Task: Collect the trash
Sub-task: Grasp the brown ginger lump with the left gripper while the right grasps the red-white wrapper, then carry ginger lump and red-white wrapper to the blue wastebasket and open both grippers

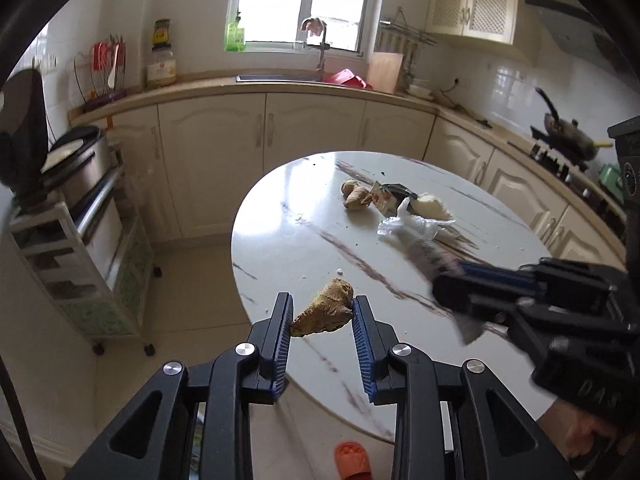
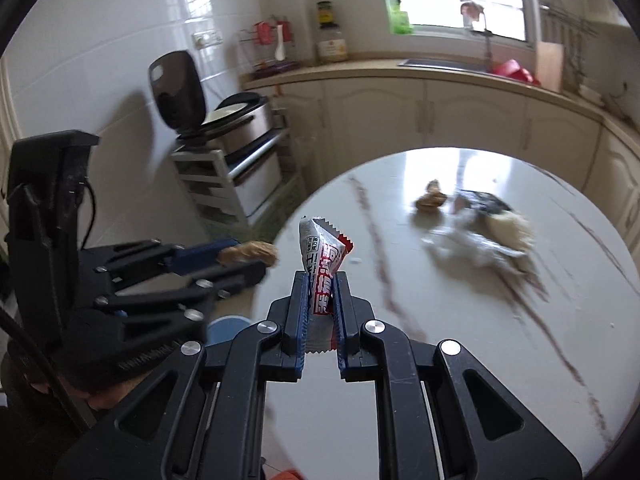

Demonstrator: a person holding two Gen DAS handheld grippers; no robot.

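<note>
My left gripper [image 1: 321,307] is shut on a brown crumpled scrap [image 1: 322,314] and holds it above the near edge of the round marble table [image 1: 304,240]. It also shows in the right wrist view [image 2: 256,258] at left with the brown scrap [image 2: 248,254]. My right gripper [image 2: 323,280] is shut on a silver and red snack wrapper [image 2: 322,258]; in the left wrist view [image 1: 440,276] it enters from the right, blurred. More trash lies at the table's far side: brown peel pieces [image 1: 356,196], a dark wrapper [image 1: 394,194], clear plastic [image 1: 412,226] and a whitish lump [image 1: 432,206].
Cream cabinets with a sink [image 1: 280,78] run behind the table. A wheeled rack [image 1: 80,264] with a cooker stands at left. A stove with a pan [image 1: 572,136] is at right. An orange slipper [image 1: 352,460] lies on the floor. A blue round object [image 2: 226,328] sits below the table edge.
</note>
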